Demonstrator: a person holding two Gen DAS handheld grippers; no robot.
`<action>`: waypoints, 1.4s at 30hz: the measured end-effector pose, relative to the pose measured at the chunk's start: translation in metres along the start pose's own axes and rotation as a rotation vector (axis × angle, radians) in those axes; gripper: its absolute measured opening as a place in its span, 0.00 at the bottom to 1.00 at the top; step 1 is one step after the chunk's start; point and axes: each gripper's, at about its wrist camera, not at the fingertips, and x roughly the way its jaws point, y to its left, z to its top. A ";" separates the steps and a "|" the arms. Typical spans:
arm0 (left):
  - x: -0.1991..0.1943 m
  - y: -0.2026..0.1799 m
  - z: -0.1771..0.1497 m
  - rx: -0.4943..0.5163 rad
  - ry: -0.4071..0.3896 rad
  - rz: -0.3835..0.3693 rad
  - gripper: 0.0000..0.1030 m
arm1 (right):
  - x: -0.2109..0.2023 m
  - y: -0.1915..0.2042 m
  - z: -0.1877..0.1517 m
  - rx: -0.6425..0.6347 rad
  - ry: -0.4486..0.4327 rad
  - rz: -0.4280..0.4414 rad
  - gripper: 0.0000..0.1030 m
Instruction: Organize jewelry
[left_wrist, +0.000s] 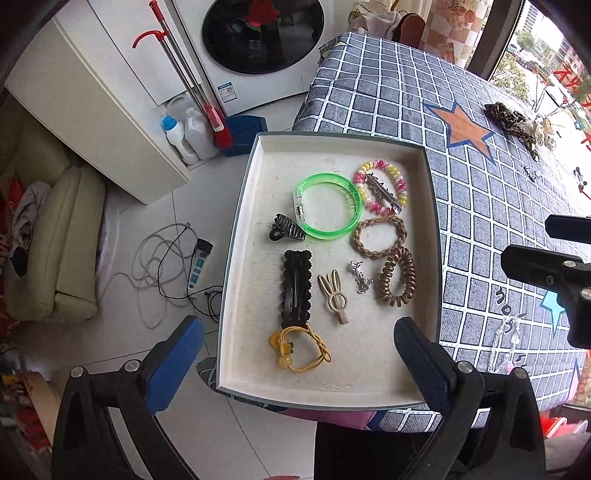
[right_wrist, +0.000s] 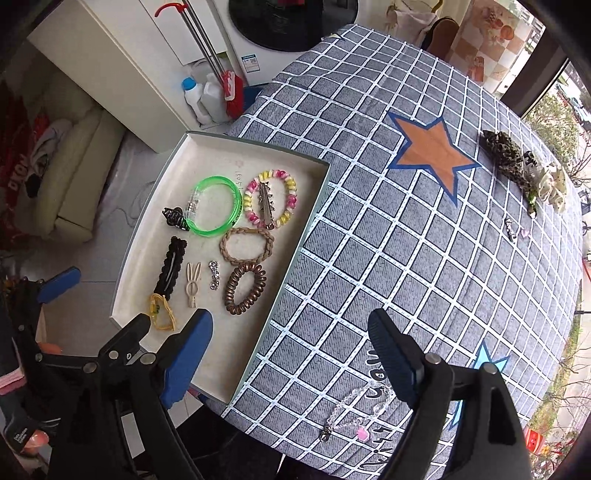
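I hold my left gripper (left_wrist: 295, 354) over the near edge of the tray (left_wrist: 332, 144), jaws spread wide and gripping nothing. From there it looks straight down on what is already sorted inside: the green bangle (left_wrist: 327, 206) toward the far end, the black hair clip (left_wrist: 295, 291) and the yellow hair tie (left_wrist: 299, 350) nearest me.

My right gripper (right_wrist: 291, 350) hangs over the tablecloth (right_wrist: 406, 240) just right of the tray, jaws also spread and empty. Directly under it, touching the cloth, lies a clear bead chain with a pink charm (right_wrist: 358, 417), outside the tray. I judge that as the next piece to collect, which explains the open jaws above it. Far beyond the tray, a leopard scrunchie (right_wrist: 506, 151) and a few small pieces I cannot identify wait too.
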 end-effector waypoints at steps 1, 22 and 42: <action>-0.004 0.002 0.000 -0.001 0.000 -0.006 1.00 | -0.005 0.002 0.000 -0.007 -0.008 -0.007 0.86; -0.051 0.014 -0.004 -0.023 -0.018 -0.010 1.00 | -0.048 0.019 -0.014 -0.042 -0.045 -0.064 0.87; -0.052 0.014 -0.008 -0.022 -0.017 -0.002 1.00 | -0.047 0.020 -0.018 -0.049 -0.037 -0.066 0.87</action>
